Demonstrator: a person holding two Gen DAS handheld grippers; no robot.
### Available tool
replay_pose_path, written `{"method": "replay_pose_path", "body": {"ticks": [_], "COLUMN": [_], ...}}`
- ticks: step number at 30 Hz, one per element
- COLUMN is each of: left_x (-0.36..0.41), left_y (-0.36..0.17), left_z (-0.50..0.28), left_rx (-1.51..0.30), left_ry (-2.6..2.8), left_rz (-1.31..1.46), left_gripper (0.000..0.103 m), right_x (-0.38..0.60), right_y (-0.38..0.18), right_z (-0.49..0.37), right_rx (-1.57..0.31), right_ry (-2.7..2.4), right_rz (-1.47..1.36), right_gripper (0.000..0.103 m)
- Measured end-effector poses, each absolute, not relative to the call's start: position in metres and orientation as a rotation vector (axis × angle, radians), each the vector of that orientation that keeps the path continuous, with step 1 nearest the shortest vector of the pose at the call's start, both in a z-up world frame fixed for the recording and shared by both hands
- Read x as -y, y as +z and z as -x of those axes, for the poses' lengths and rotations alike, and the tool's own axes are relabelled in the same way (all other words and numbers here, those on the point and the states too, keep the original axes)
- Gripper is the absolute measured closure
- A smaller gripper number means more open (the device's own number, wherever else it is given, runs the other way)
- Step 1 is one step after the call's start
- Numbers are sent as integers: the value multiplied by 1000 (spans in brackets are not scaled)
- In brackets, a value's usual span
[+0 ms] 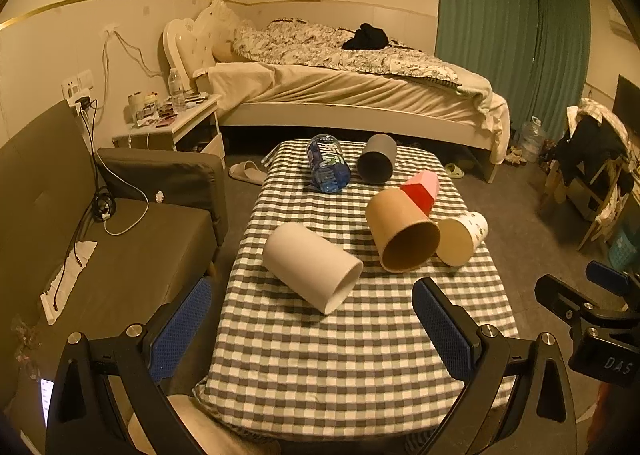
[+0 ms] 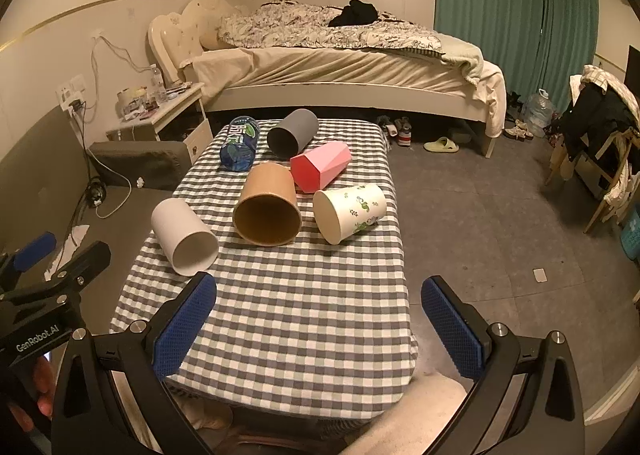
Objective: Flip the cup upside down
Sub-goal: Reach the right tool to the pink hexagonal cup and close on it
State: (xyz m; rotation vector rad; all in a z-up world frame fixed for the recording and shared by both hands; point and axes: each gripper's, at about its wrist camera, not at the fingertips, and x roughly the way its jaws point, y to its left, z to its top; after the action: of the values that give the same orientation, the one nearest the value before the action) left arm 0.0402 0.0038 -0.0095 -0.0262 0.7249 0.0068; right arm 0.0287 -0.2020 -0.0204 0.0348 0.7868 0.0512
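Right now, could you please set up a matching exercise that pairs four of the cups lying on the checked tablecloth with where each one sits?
Things:
1. white cup
2. grey cup
3. floral paper cup
4. brown cup

Places:
A. far end, beside the blue bottle
B. middle, in front of the pink cup
C. near the left edge, closest to the left gripper
D. near the right edge

Pairs: 1-C, 2-A, 3-D, 4-B
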Motion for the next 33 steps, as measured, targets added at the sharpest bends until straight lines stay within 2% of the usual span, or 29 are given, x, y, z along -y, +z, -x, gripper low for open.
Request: {"method": "replay_pose_path", "body": {"ticks": [18,33], "left_x": [-17,-29], "left_y": [-36,-92], "left_z": [-187,-249], "left_rx": [-805,-893], "left_ry": [46,55], "left_rz": [-1,-25], "left_gripper": [0,0], "right_x": [215,213], "right_y": [-24,-114], "right_z": [-184,-345], "right_rx": [-945,-1193], "right_ry": [-17,-90], "right_rz": [-105,-277], "right_gripper": [0,0]}}
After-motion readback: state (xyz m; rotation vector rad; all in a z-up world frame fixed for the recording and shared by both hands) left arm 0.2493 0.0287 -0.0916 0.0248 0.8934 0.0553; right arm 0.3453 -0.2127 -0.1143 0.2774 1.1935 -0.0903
